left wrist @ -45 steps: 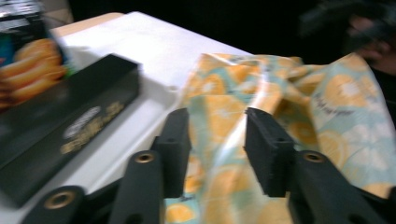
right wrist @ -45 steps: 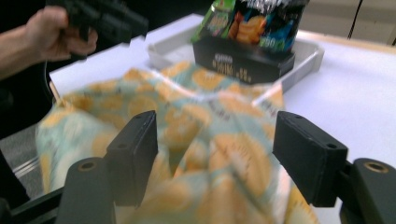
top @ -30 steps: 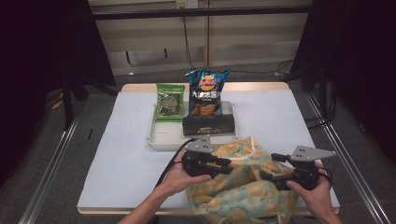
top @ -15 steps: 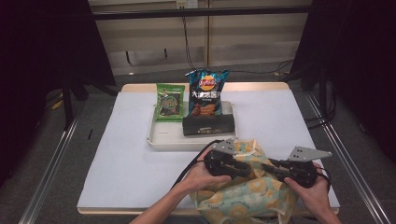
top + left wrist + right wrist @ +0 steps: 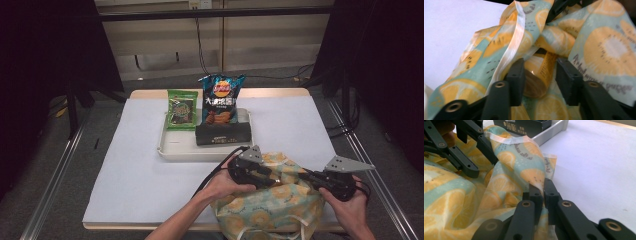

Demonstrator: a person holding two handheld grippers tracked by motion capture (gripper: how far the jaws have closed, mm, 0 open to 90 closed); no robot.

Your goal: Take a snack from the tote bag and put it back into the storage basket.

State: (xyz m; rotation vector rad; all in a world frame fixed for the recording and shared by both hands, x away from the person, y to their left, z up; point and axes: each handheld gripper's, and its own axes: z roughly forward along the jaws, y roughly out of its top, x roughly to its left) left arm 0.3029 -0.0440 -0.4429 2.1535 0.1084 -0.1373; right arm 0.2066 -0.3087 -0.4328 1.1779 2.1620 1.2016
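Observation:
A cloth bag (image 5: 270, 205) printed with lemon slices lies bunched at the table's front right. My left gripper (image 5: 276, 177) reaches into its top from the left. Its jaws (image 5: 540, 68) have just been opening and stand apart around a yellow cylinder (image 5: 537, 80) inside the bag; the right pad is clear of it. My right gripper (image 5: 304, 175) comes in from the right. Its jaws (image 5: 543, 188) have just closed and pinch the bag's white-hemmed edge (image 5: 534, 173). In the right gripper view, the left gripper (image 5: 482, 163) shows at upper left.
A white tray (image 5: 172, 150) sits mid-table behind the bag. It holds a green snack packet (image 5: 181, 109), a blue chips bag (image 5: 221, 100) and a black box (image 5: 223, 134). White table surface (image 5: 130, 165) spreads to the left. The front edge is close under the bag.
My left gripper has moved right, from the bag's left side to over its middle. The bag has bunched up between the two grippers. The right hand shifted slightly.

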